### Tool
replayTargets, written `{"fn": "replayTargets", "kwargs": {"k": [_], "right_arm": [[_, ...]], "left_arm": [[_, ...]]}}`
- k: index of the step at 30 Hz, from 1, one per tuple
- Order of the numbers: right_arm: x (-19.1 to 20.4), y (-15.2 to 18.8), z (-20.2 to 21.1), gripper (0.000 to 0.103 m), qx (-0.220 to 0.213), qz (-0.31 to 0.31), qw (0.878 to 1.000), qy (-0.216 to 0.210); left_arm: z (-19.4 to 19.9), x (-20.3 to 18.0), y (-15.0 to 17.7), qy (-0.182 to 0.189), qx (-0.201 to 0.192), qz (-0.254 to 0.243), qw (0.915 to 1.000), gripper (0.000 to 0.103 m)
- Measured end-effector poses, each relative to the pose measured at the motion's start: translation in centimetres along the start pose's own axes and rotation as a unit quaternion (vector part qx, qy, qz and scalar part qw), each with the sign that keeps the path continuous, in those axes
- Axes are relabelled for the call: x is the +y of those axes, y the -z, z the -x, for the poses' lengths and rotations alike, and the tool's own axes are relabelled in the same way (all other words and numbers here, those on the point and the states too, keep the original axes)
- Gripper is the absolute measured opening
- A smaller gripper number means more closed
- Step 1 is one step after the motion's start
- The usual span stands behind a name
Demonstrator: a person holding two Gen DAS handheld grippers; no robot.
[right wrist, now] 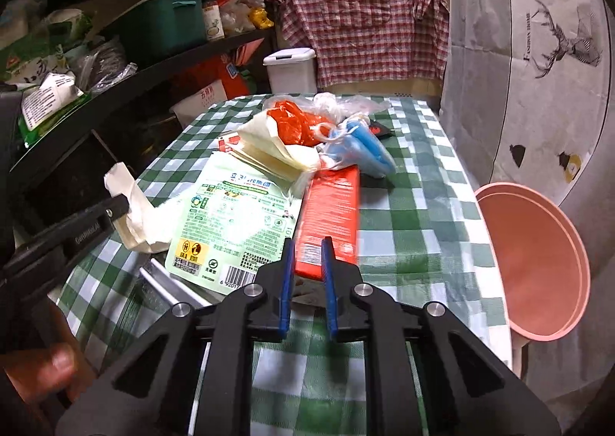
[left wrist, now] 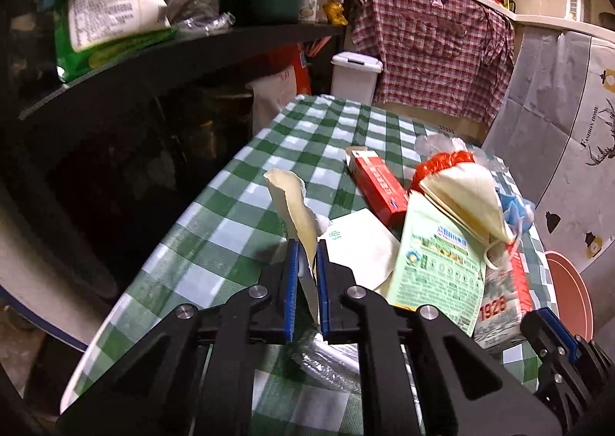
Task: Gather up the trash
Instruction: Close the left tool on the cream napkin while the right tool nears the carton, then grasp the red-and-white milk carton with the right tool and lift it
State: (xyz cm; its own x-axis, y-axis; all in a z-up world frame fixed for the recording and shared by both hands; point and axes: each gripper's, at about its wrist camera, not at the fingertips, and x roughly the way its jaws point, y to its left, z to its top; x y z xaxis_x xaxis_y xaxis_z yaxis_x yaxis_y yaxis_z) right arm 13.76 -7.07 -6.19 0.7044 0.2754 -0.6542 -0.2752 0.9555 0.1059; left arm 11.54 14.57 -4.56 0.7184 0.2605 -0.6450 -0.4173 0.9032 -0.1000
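Note:
My left gripper (left wrist: 307, 255) is shut on a torn cream paper scrap (left wrist: 292, 201) that stands up between its blue pads above the green checked table (left wrist: 230, 205). In the right wrist view the same scrap (right wrist: 130, 205) hangs from the left gripper's fingers (right wrist: 115, 205). My right gripper (right wrist: 307, 247) is shut on the near end of a flat red carton (right wrist: 330, 205), seen from the left as a carton printed 1928 (left wrist: 499, 305). A green-and-white pouch (right wrist: 230, 213), folded cream paper (right wrist: 269, 151), an orange plastic bag (right wrist: 292, 124) and blue plastic (right wrist: 369, 151) lie piled behind.
A second red box (left wrist: 380, 182) lies mid-table. A pink basin (right wrist: 538, 263) sits off the table's right edge. A white lidded bin (right wrist: 290, 69) stands beyond the far end. Dark cluttered shelves (left wrist: 153, 63) run along the left. A hand (right wrist: 50, 370) shows at lower left.

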Motion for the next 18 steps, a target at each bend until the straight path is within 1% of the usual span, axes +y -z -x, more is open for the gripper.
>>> {"fn": "replayTargets", "kwargs": {"k": [2,3,4,5,6,7,11,18], "right_arm": [[-0.3,0.3,0.7,0.016,0.003,-0.005,1.0,0.001],[-0.4,0.3,0.8,0.019,0.003,-0.007,1.0,0.002],[-0.6,0.3,1.1,0.027,0.004,-0.009,1.0,0.006],[-0.8,0.4,1.3,0.051,0.001,-0.011,1.0,0.011],[-0.9,0.4,1.6,0.066,-0.006,-0.015,1.0,0.014],[-1.1,0.4,1.8,0.066,-0.011,-0.018,1.0,0.013],[-1.0,0.1,1.1,0.066,-0.003,-0.019,1.0,0.013],[-0.7,0.2,-2.0,0.066,0.031,-0.027,0.999,0.013]], "left_arm": [[0.5,0.2,0.0,0.0,0.0,0.001,1.0,0.009],[0.8,0.3,0.1,0.001,0.002,0.002,1.0,0.009],[1.0,0.3,0.2,0.0,0.002,0.003,1.0,0.009],[1.4,0.3,0.3,-0.001,0.003,0.003,1.0,0.009],[1.7,0.4,0.5,-0.001,0.002,0.002,1.0,0.009],[1.9,0.4,0.6,-0.001,0.001,0.001,1.0,0.009],[2.3,1.1,0.8,-0.001,0.0,-0.001,1.0,0.009],[1.1,2.4,1.2,0.001,0.019,0.008,0.9998,0.01]]}}
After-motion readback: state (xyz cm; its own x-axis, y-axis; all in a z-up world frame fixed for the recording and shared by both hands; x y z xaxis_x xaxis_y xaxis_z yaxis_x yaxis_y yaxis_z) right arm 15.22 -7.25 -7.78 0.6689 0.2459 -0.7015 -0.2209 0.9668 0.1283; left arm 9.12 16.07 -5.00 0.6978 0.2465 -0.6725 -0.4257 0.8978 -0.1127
